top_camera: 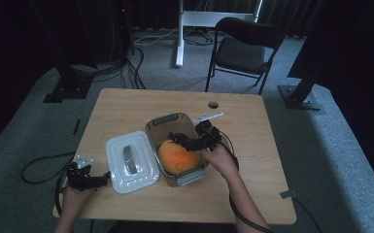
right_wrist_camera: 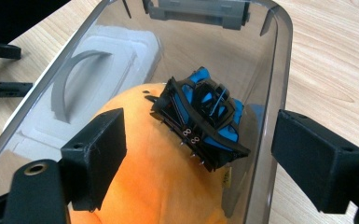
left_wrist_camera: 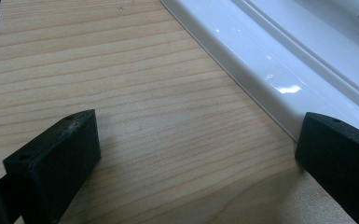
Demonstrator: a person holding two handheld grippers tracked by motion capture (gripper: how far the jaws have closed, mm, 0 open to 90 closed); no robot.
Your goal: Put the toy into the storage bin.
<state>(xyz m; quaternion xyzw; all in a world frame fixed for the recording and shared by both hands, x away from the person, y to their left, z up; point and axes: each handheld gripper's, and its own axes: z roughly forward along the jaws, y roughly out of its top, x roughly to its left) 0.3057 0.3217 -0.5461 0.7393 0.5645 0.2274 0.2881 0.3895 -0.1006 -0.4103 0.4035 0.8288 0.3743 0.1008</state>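
Black-and-blue gadget (right_wrist_camera: 200, 122) lies on orange plush (right_wrist_camera: 154, 186) inside clear container (right_wrist_camera: 279, 70); right gripper (right_wrist_camera: 198, 158) hovers over it, jaws apart, nothing gripped; left gripper (left_wrist_camera: 198, 154) rests open beside white lid (left_wrist_camera: 279, 56)

The surface (top_camera: 126, 107) is a light wooden top with rounded corners and a small round hole (top_camera: 213, 104) near its far edge. A clear container (top_camera: 161, 124) stands around the middle, a little toward the right edge. A white lid (top_camera: 117, 165) with a grey handle lies flat just beside it, toward the left edge and the near edge. The left tool (top_camera: 98, 180) rests on the surface near the near left corner, close to the lid.
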